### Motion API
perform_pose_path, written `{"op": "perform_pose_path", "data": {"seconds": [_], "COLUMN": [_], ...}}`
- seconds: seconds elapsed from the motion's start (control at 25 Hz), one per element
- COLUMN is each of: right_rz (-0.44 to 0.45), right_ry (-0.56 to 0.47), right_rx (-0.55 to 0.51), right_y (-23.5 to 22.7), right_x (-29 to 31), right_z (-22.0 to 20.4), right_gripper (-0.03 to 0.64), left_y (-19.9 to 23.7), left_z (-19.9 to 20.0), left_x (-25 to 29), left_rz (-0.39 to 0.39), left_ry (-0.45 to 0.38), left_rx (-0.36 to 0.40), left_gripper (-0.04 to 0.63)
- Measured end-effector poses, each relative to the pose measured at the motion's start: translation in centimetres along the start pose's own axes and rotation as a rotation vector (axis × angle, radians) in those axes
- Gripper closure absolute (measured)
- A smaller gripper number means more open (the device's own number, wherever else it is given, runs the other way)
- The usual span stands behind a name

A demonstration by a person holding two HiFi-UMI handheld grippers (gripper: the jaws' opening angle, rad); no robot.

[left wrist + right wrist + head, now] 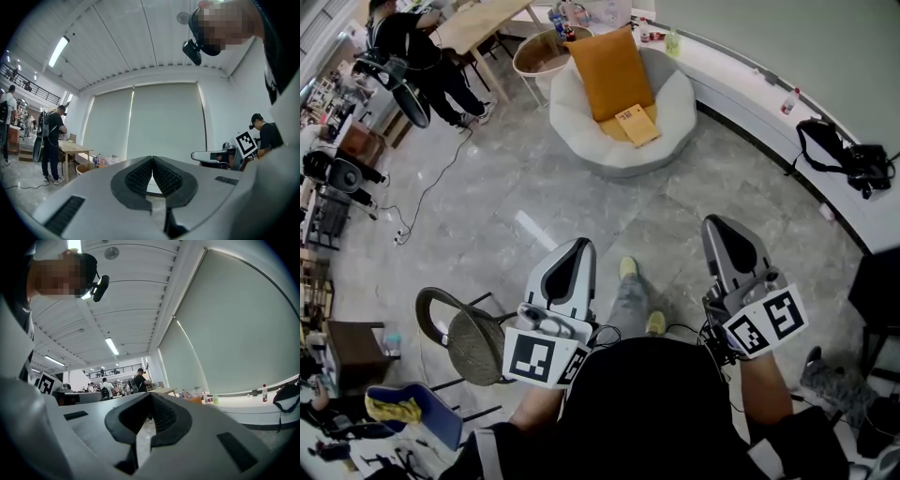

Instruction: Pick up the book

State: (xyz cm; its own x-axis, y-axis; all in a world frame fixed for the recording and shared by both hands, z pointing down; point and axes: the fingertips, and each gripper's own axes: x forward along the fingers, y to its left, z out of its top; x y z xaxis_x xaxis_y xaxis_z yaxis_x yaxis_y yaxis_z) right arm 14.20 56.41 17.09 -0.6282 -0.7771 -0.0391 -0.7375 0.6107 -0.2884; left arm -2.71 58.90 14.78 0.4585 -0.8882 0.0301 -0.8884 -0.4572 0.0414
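Bystander: a person in black (411,39) stands at the far upper left, next to a wooden tabletop (484,22).
Mesh chair: a dark chair with a round mesh back (474,345) stands on the grey floor (497,202), just to the left of the left gripper's marker cube.
Blue chair: a blue chair (431,417) at the lower left carries a yellow cloth (392,408).
Left gripper: the left gripper (577,249) is held level, well above the floor and pointing toward the round seat. Its own view shows its fingers (140,174) pressed together at the tips with nothing between them.
Round seat: a white padded seat (675,112) sits on the floor ahead, well apart from both grippers.
Cushion: an orange cushion (609,70) leans upright against the back of the seat.
Book: the yellow-orange book (637,125) lies flat on the seat at the foot of the cushion, touching it. Neither gripper is on it.
Shoes: two yellow-green shoes (629,269) show on the floor between the grippers.
Right gripper: the right gripper (719,230) is level and beside the left one. Its fingers (161,413) are closed on each other and empty.
Ledge: a white ledge (750,89) curves along the right.
Bag: a black bag (848,157) rests on the ledge at the far right.
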Motion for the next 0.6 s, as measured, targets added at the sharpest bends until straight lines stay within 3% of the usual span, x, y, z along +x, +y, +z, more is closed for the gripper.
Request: {"op": "perform_pose_path", "data": {"seconds": [0.6], "right_rz": [-0.021], "right_ry": [0.03], "right_rx": [0.017], "right_y": [-5.1], "right_x": [7.6], "right_z": [0.1], "right_gripper": [0.603], "left_y": [4.5], "left_z": [-0.5], "left_x": [8.4], "left_rz": [-0.029], "left_ry": [0.025], "left_rx": [-0.013], "left_gripper": [0.583]}}
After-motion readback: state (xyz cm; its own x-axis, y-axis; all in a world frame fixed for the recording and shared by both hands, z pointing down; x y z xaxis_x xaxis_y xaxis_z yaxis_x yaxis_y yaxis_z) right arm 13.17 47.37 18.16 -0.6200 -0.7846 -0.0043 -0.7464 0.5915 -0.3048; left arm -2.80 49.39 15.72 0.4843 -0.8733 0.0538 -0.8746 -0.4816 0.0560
